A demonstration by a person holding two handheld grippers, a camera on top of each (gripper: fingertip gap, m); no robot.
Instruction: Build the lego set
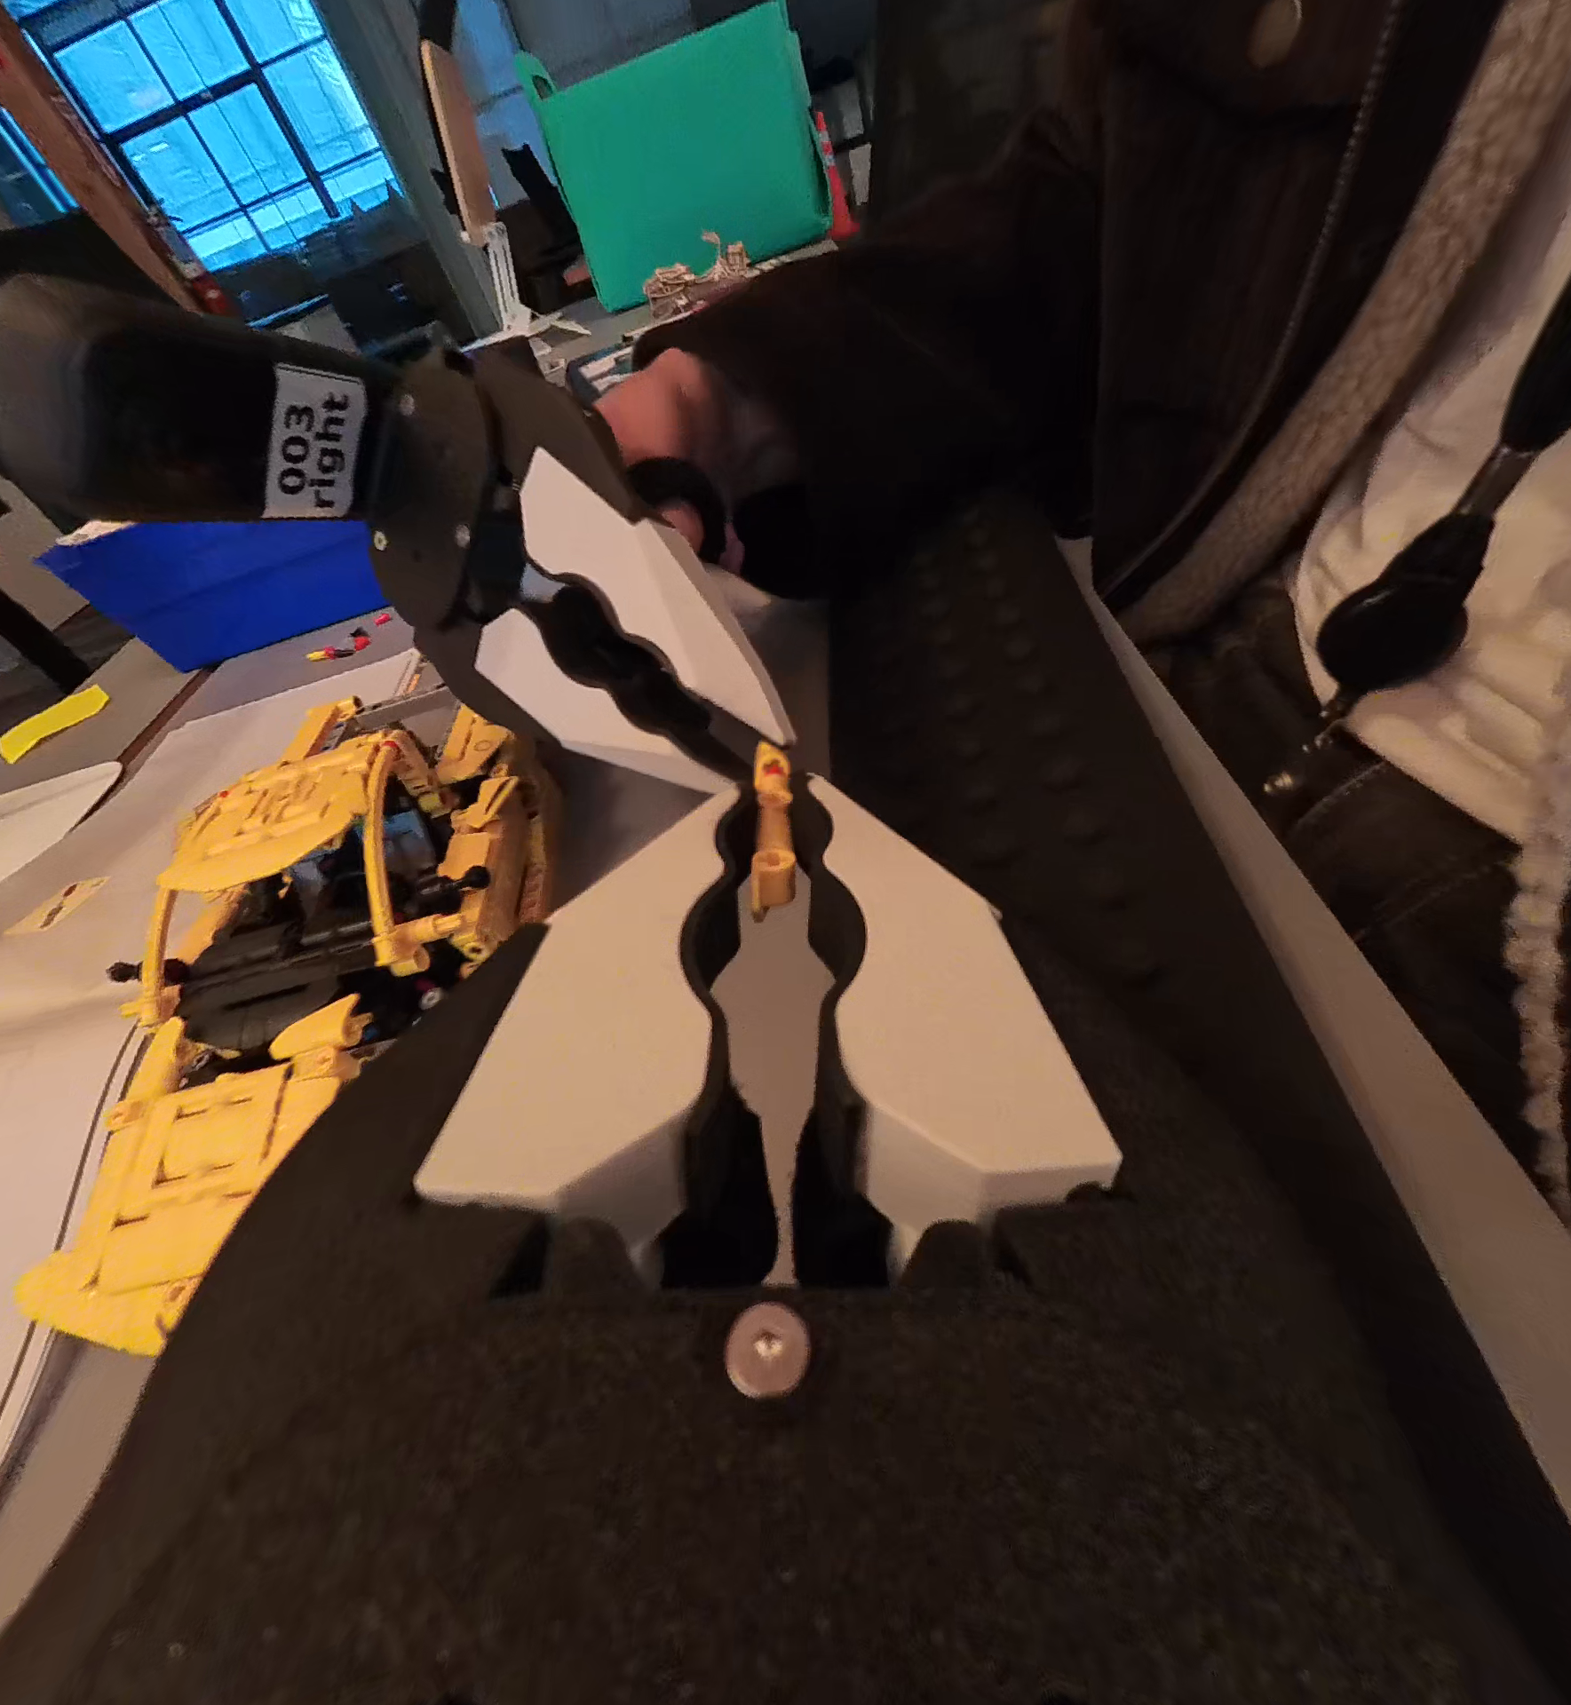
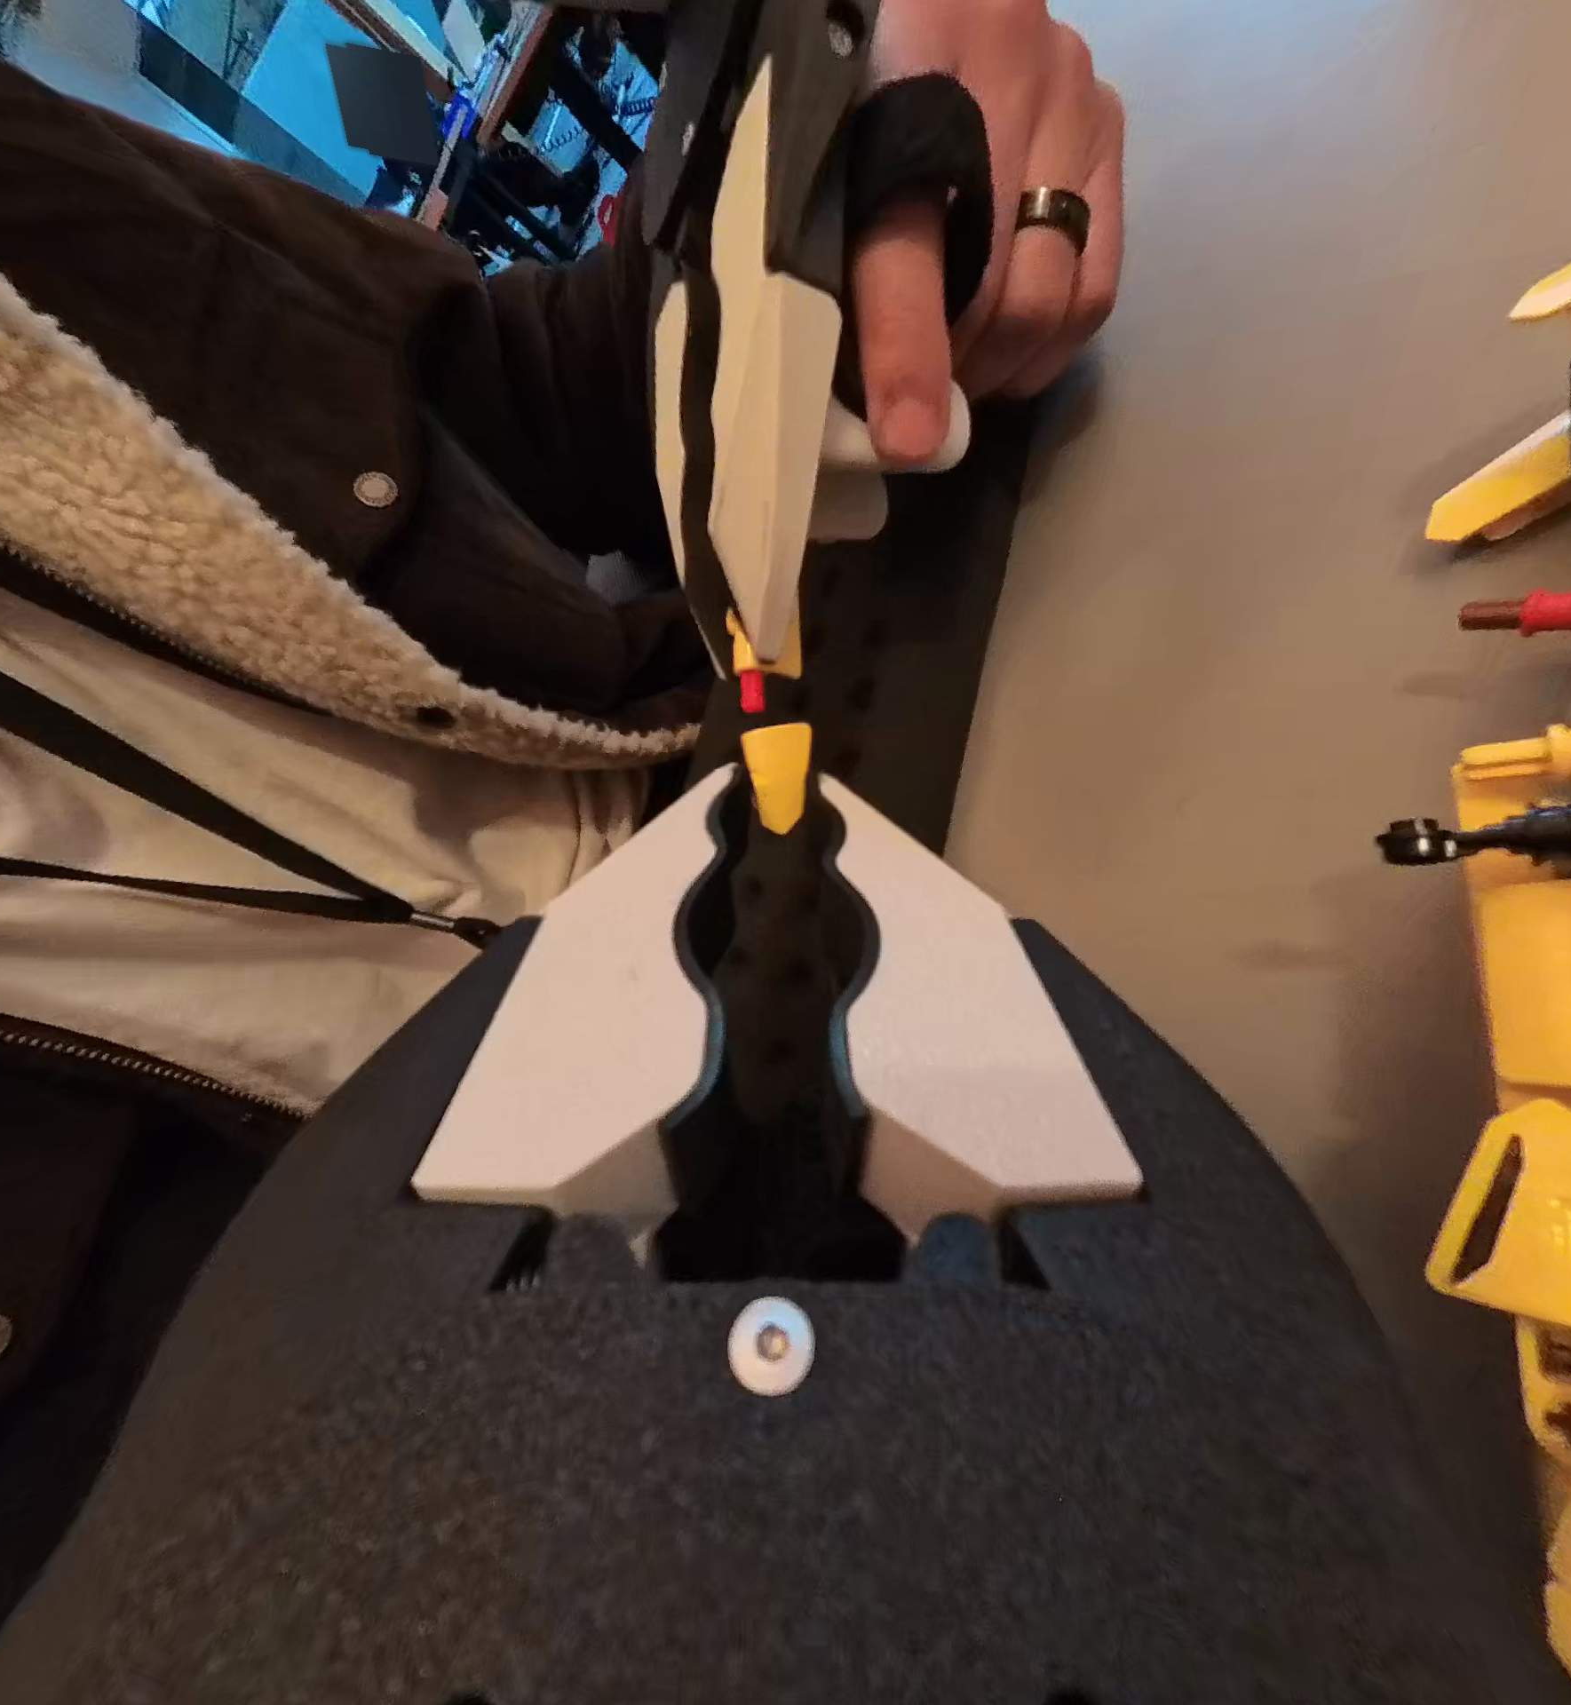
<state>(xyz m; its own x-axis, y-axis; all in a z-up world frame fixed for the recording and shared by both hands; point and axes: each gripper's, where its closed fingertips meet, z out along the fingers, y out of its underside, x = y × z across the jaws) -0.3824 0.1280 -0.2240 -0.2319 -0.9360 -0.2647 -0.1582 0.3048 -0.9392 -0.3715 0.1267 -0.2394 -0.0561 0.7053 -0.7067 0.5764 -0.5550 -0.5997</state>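
My left gripper [image 1: 774, 801] is shut on a slim yellow piece [image 1: 772, 844] with a red pin at its far end. It also shows in the right wrist view [image 2: 761, 650], coming down from the top with the red pin [image 2: 751, 690] pointing out. My right gripper [image 2: 777, 782] is shut on a small yellow wedge piece [image 2: 777, 770]. It also shows in the left wrist view [image 1: 756, 758], reaching in from the upper left. The two pieces are tip to tip with a small gap between them. The part-built yellow Lego car [image 1: 302, 923] stands on the table to the left, and its edge shows in the right wrist view [image 2: 1547, 1015].
A black studded strip [image 1: 994, 720] lies along the table edge under both grippers. The person's brown jacket [image 2: 209, 369] is close behind. A blue bin [image 1: 209, 581], a green board [image 1: 671, 157] and loose yellow parts [image 1: 52, 724] lie farther off. White paper [image 1: 6, 978] lies under the car. My left and right fingertips are right by each other.
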